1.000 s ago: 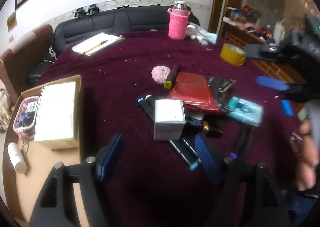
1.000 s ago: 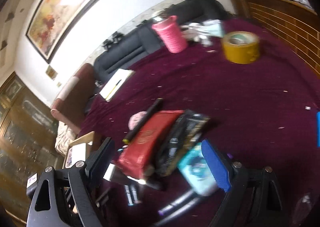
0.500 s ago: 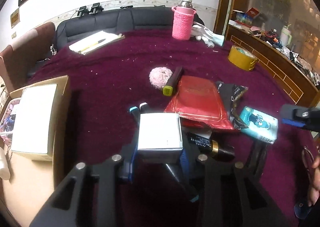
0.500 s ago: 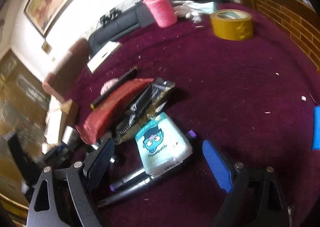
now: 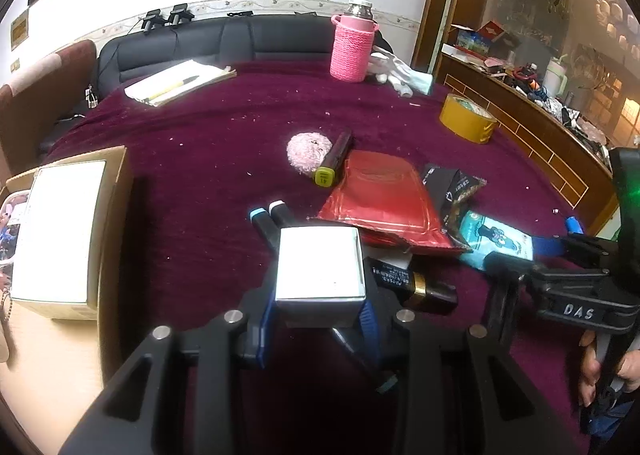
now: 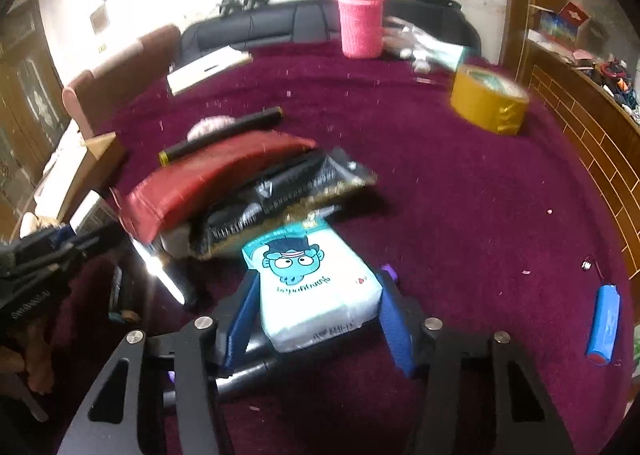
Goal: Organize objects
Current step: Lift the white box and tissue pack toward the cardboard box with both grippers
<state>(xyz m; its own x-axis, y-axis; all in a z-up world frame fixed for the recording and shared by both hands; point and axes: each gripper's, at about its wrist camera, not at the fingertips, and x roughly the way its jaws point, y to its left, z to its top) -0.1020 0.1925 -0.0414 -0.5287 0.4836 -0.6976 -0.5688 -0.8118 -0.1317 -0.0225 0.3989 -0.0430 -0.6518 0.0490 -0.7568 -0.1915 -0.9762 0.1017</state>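
**Two grips at once: a stiff box on the left, a soft pack on the right**

Your left gripper [image 5: 318, 321] is narrow and clamped on the white box [image 5: 320, 265], its blue pads pressed against the box's two side walls near the bottom edge. The box sits at the near end of the clutter in the middle of the tabletop [image 5: 208, 159], lying on top of dark markers [image 5: 266, 221] and just beside a black-and-gold tube [image 5: 412, 283]. It looks like thin card: light, stiff enough at the corners, but likely to dent if you squeeze the flat faces harder. Hold it low, as you do now, and lift straight up so the markers under it do not drag along.

Your right gripper [image 6: 320, 319] is closing around the tissue pack [image 6: 310, 283], which sits between the pads. The left pad appears to touch its side; on the right I cannot tell whether contact is made. The pack lies toward the tabletop's near edge, its far end tucked under the black pouch [image 6: 280, 191] and the red pouch [image 6: 208, 179]. Expect it to be light, soft and slick in its plastic wrap, so it will give under pressure. Take it across the short sides, mid-length, and slide it clear of the pouches before raising it.
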